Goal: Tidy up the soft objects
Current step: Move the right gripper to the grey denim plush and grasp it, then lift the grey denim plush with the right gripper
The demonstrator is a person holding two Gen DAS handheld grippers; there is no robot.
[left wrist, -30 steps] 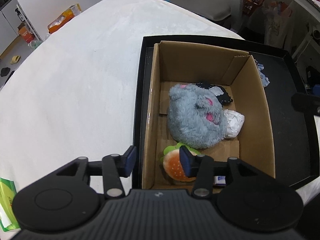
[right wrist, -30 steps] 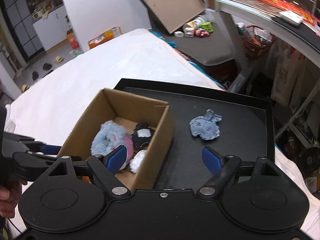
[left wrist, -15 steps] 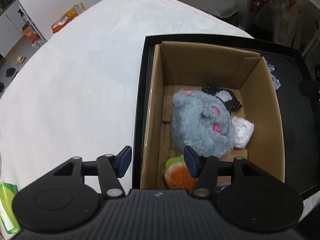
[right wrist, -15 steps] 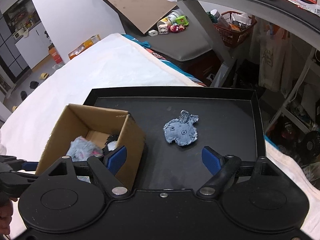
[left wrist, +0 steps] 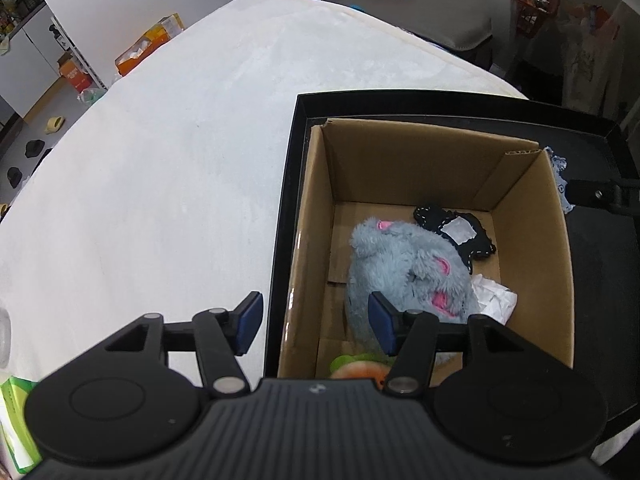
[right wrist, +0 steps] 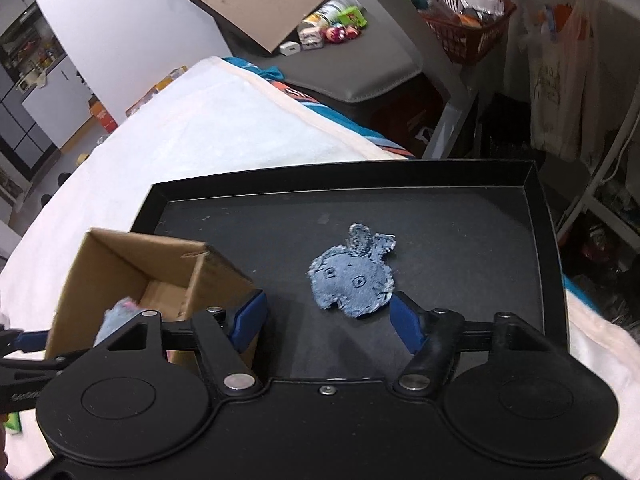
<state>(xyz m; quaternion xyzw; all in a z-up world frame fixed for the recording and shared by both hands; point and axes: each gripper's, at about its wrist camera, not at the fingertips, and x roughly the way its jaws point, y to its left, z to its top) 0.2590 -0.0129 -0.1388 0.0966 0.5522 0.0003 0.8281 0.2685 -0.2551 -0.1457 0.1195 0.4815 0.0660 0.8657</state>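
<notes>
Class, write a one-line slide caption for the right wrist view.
Open right gripper poised low over a denim animal-face patch lying on the black tray, beside the cardboard box.

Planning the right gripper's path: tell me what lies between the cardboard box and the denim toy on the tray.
Only bare black tray floor separates the cardboard box from the denim toy, as the right wrist view shows.
</notes>
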